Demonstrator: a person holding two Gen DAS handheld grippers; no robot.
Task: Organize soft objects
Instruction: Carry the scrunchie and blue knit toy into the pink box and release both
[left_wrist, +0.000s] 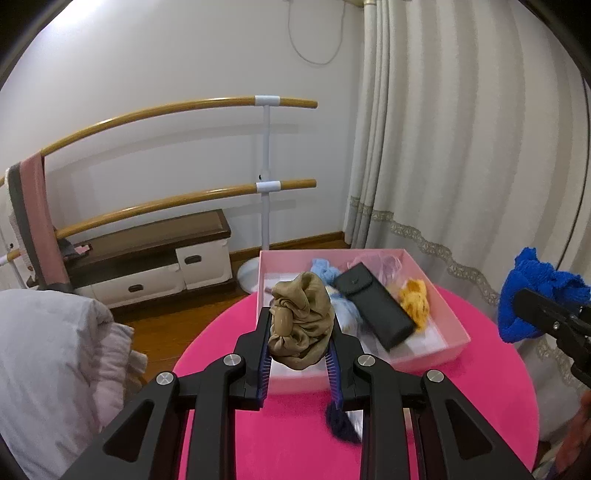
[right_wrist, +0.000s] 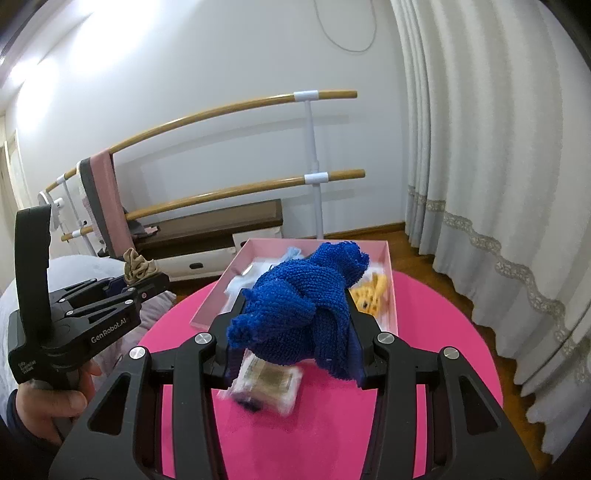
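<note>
While you hold both tools above the round pink table (left_wrist: 480, 424), this is what shows:

Left gripper (left_wrist: 300, 332): your fingers are pinched on a tan scrunchie (left_wrist: 301, 325), which bulges up between them, held over the near edge of the pink box (left_wrist: 458, 328).
Right gripper (right_wrist: 295, 325): your fingers are clamped on a blue knitted cloth (right_wrist: 303, 295), which drapes over and between them, above the table just in front of the box.
Pink box: it sits on the far side of the table, holding a black case (left_wrist: 376, 306), a yellow fuzzy item (left_wrist: 415, 301) and light blue fabric (left_wrist: 325, 271).
Small packet (right_wrist: 269, 384): it lies blurred on the table under the blue cloth.
Dark blue item (left_wrist: 341, 421): it lies on the table beneath your left gripper; too blurred to tell what it is.
</note>
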